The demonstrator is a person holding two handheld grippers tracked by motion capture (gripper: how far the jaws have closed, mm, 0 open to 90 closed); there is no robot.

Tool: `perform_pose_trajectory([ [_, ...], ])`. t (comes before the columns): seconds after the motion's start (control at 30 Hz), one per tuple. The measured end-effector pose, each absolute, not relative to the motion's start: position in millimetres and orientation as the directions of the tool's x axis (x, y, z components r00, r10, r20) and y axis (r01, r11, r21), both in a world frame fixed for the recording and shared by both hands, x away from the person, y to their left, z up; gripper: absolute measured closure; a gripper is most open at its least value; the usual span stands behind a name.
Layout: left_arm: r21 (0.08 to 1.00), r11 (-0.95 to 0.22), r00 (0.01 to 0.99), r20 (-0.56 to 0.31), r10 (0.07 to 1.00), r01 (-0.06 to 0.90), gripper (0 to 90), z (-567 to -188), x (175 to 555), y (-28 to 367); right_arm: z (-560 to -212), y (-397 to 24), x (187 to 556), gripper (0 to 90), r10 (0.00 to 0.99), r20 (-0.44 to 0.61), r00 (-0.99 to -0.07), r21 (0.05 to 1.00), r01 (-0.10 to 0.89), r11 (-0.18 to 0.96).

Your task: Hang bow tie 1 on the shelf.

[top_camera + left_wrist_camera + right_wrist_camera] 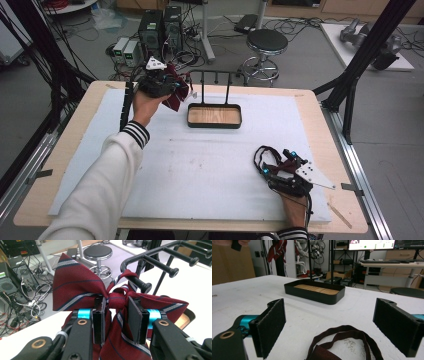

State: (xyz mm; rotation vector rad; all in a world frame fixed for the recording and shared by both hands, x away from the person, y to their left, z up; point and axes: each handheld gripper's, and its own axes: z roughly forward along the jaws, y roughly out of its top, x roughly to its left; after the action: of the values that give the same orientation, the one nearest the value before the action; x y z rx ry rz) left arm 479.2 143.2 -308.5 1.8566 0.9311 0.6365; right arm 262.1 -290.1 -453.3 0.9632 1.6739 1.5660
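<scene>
A dark red bow tie [75,285] with white and navy stripes hangs in the air at the far left of the table. My left gripper [116,315] is shut on its knot [117,297], one pad on either side. The tie's neck band [126,273] loops over the end peg [140,285] of a black rack [215,75], which rises from a black tray with a wooden floor [214,116]. The high view shows the left gripper [161,86] beside the rack's left post. My right gripper [332,322] rests open on the mat at the near right. A dark maroon strap [344,340] lies between its pads.
A white foam mat [200,170] covers the wooden table [65,150]. Beyond the far edge stand a round stool [266,42], computer towers [160,30] and tangled cables. Black frame posts [360,60] rise at the right.
</scene>
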Motion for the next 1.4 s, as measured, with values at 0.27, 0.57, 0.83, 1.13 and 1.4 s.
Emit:
perform_pose_trajectory([
  [0.27,0.892,-0.254,0.573,-0.007,0.82,0.373,50.0,-312.9,480.7,145.3,-453.3,-290.3,261.8,10.2,0.852,0.027,-0.522,0.996,0.085,0.02],
  [0.57,0.898,-0.233,0.617,-0.053,0.785,0.374,17.9,-321.0,473.8,156.1,-453.3,-290.4,261.7,10.2,0.852,0.029,-0.523,0.996,0.085,0.019],
  [0.83,0.944,-0.189,0.647,-0.033,0.762,0.272,15.2,-324.9,433.6,183.8,-453.4,-290.8,261.7,10.2,0.853,0.03,-0.521,0.996,0.083,0.015],
  [1.13,0.97,-0.139,0.665,-0.032,0.746,0.202,15.2,-334.5,388.0,221.4,-453.4,-291.0,261.6,10.2,0.854,0.032,-0.52,0.997,0.08,0.011],
  [1.4,0.988,-0.094,0.666,-0.01,0.746,0.12,15.1,-349.8,342.6,247.5,-453.5,-291.3,261.7,10.2,0.853,0.034,-0.521,0.997,0.081,0.01],
])
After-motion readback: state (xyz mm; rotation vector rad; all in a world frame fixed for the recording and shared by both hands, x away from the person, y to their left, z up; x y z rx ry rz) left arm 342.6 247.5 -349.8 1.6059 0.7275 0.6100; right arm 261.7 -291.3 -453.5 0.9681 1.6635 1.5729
